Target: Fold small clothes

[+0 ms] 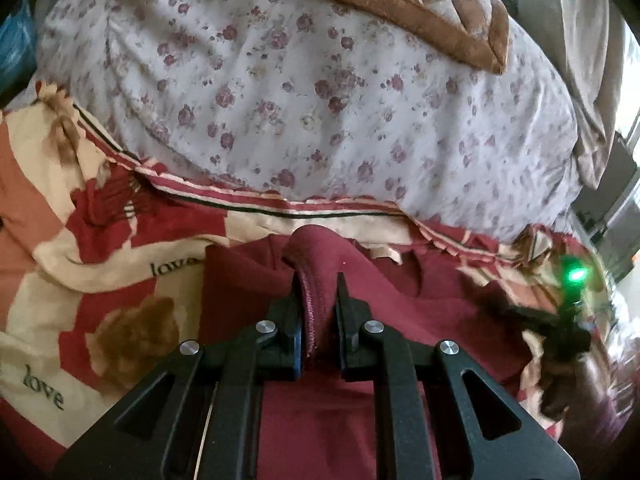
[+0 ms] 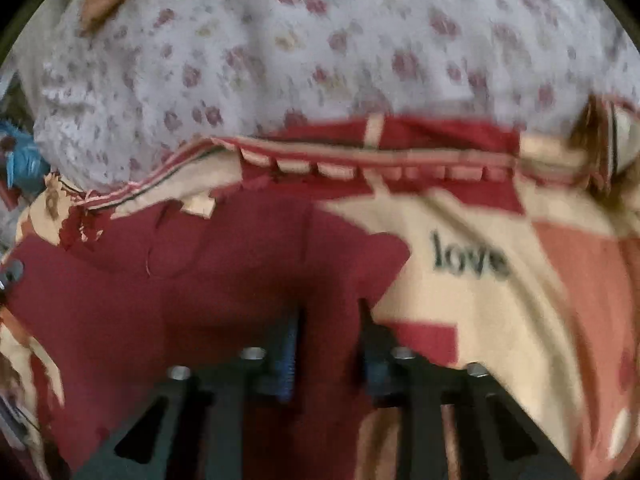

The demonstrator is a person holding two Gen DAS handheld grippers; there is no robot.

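Observation:
A small dark red garment (image 1: 400, 320) lies on a patterned bedspread (image 1: 80, 264). My left gripper (image 1: 319, 280) is shut on a bunched hem of the garment and lifts it a little. In the right wrist view the same garment (image 2: 180, 300) lies spread to the left and centre. My right gripper (image 2: 330, 308) hovers over its right edge. Its jaws stand a little apart, and the view is blurred, so I cannot tell whether cloth is pinched between them. The right gripper also shows in the left wrist view (image 1: 560, 332), blurred, with a green light.
A white floral quilt (image 1: 320, 100) is heaped behind the garment. A brown and cream cushion (image 1: 420, 4) lies on top of it. The bedspread (image 2: 500, 280) is cream, red and orange with "love" print. A blue object (image 2: 24, 164) sits at far left.

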